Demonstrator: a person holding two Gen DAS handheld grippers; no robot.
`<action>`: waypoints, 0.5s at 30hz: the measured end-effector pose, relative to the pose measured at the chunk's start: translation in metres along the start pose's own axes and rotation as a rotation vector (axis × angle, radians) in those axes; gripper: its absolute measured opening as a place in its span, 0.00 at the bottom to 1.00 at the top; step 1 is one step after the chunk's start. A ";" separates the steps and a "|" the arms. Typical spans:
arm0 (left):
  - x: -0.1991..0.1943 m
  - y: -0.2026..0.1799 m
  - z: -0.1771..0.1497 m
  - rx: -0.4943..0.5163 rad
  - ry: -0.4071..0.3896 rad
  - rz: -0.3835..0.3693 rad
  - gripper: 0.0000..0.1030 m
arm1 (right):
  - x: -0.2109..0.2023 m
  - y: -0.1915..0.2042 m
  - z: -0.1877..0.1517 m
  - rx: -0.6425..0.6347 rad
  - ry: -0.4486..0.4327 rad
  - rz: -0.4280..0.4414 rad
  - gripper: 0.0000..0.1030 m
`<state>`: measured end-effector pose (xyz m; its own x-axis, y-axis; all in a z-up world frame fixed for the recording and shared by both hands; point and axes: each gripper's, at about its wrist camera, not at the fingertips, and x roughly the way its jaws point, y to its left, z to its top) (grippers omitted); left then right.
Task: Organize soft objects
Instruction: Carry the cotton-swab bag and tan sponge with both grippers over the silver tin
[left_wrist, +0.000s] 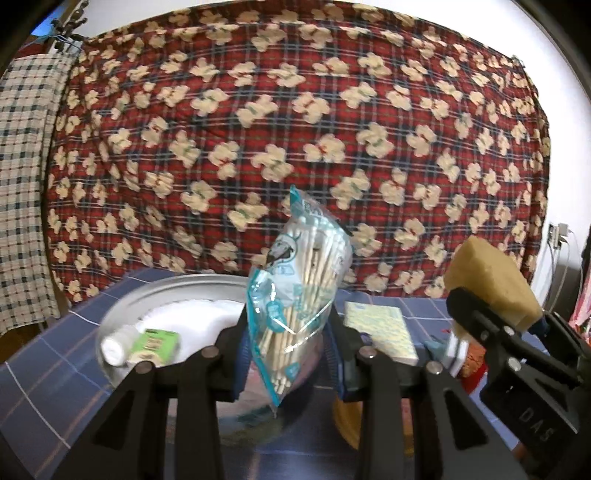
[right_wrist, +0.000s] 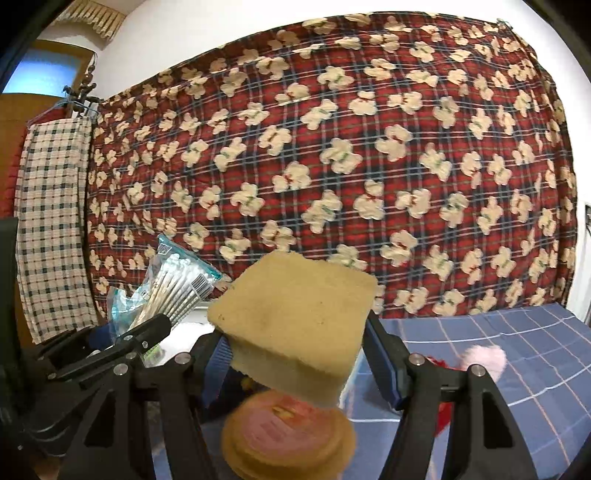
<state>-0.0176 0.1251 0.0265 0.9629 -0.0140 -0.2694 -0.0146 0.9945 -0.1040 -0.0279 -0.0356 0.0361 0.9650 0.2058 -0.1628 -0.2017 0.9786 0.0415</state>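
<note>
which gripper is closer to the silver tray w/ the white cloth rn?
Left. The left gripper, shut on the cotton swab bag, hangs directly in front of the silver tray. The right gripper, holding the sponge, is further right, away from it.

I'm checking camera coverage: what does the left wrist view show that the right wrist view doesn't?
Only the left wrist view shows the metal bowl holding a small green box and a white roll, plus a yellow packet. Only the right wrist view shows a pink fluffy thing on the blue cloth. Both show the cotton swab bag in the left gripper and the sponge in the right gripper.
</note>
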 end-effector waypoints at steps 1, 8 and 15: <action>0.000 0.004 0.002 -0.002 -0.002 0.008 0.33 | 0.001 0.003 0.001 0.001 -0.003 0.005 0.66; 0.006 0.033 0.009 -0.017 -0.014 0.065 0.33 | 0.019 0.032 0.008 -0.002 -0.008 0.051 0.66; 0.017 0.053 0.014 -0.015 -0.005 0.106 0.33 | 0.035 0.050 0.010 0.019 0.001 0.075 0.66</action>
<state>0.0017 0.1789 0.0302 0.9571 0.0921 -0.2747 -0.1208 0.9886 -0.0897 -0.0022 0.0207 0.0427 0.9470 0.2786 -0.1597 -0.2703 0.9601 0.0720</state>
